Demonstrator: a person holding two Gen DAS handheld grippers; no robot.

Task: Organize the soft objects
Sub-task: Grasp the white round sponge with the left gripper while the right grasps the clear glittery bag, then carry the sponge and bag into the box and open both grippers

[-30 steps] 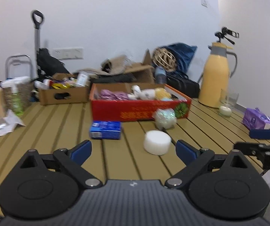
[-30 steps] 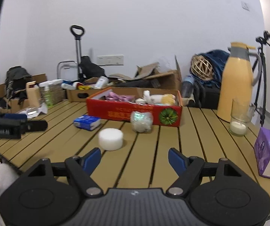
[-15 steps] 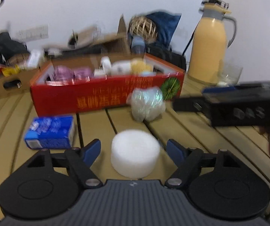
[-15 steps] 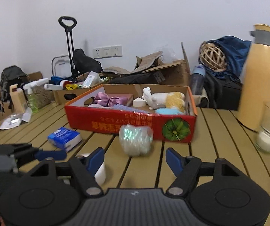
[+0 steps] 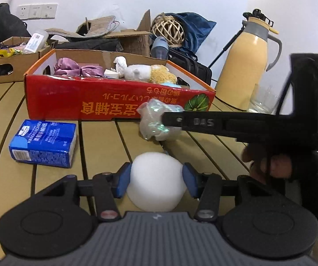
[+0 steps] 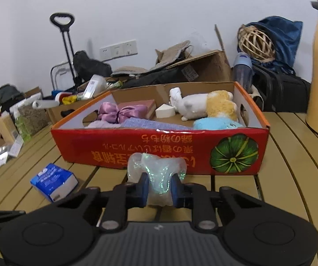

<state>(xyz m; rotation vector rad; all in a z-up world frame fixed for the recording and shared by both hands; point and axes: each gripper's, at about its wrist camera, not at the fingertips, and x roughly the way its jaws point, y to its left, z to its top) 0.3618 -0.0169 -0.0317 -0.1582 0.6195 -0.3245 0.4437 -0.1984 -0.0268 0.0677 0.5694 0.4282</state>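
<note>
My left gripper (image 5: 156, 180) is shut on a white round sponge (image 5: 156, 186) that rests on the slatted wooden table. My right gripper (image 6: 158, 189) is shut on a crumpled iridescent clear wrap (image 6: 156, 173), just in front of the red cardboard box (image 6: 159, 150). The wrap also shows in the left wrist view (image 5: 156, 122), with the right gripper's black finger across it. The box (image 5: 114, 104) holds a purple bow (image 6: 119, 112), a white-and-yellow plush (image 6: 203, 106), a blue plush and a purple cloth.
A blue tissue pack (image 5: 43, 141) lies left of the sponge, also seen in the right wrist view (image 6: 53, 181). A yellow thermos (image 5: 245, 66) and a glass (image 5: 262, 102) stand at the right. Cardboard boxes and bags crowd the back of the table.
Both grippers moved forward and closed: the left on the white sponge, the right on the iridescent wrap. The red box is now much nearer in both views.
</note>
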